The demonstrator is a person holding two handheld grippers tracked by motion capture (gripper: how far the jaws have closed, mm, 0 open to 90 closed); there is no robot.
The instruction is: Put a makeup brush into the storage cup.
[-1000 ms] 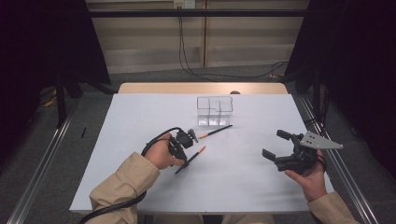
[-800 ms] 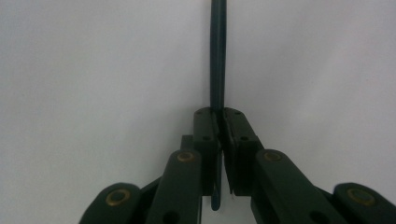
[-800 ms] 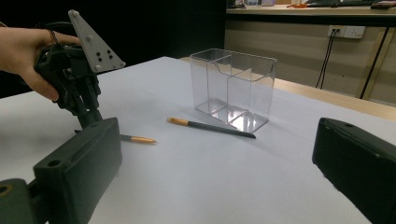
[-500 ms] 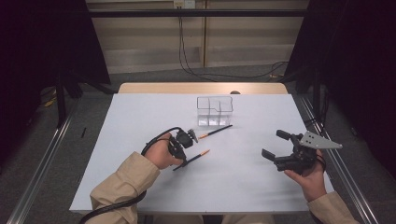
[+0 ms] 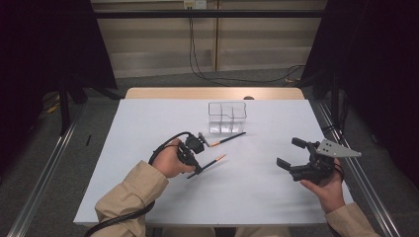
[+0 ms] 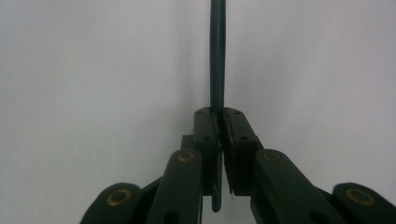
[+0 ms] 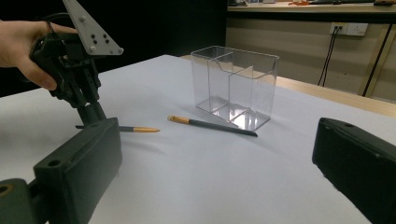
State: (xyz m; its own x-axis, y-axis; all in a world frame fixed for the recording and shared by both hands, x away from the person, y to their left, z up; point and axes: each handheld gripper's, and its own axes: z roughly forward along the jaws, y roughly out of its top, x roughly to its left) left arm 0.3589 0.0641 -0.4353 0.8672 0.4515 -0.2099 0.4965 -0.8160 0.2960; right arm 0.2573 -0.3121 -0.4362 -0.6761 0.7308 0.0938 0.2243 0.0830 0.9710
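Note:
A dark pen with an orange tip (image 5: pixel 213 162) lies on the white table (image 5: pixel 143 128), and my left gripper (image 5: pixel 198 171) is shut on its dark end, pointing down at it. In the left gripper view the jaws (image 6: pixel 218 122) pinch the thin dark shaft (image 6: pixel 217 56), which runs straight ahead. A second orange-tipped pen (image 5: pixel 228 139) lies loose just in front of a clear compartmented holder (image 5: pixel 227 117). My right gripper (image 5: pixel 289 152) hovers open at the right with nothing in it. Between its wide jaws (image 7: pixel 217 140) I see the holder (image 7: pixel 236 86), both pens (image 7: pixel 212 126) (image 7: pixel 137 129) and the left gripper (image 7: pixel 91 112).
The table's bare wooden strip (image 5: pixel 212 93) runs along the far edge behind the holder. Metal rails (image 5: pixel 47 163) flank the table on both sides. Cables (image 5: pixel 207 74) lie on the floor beyond. White tabletop stretches between the two hands.

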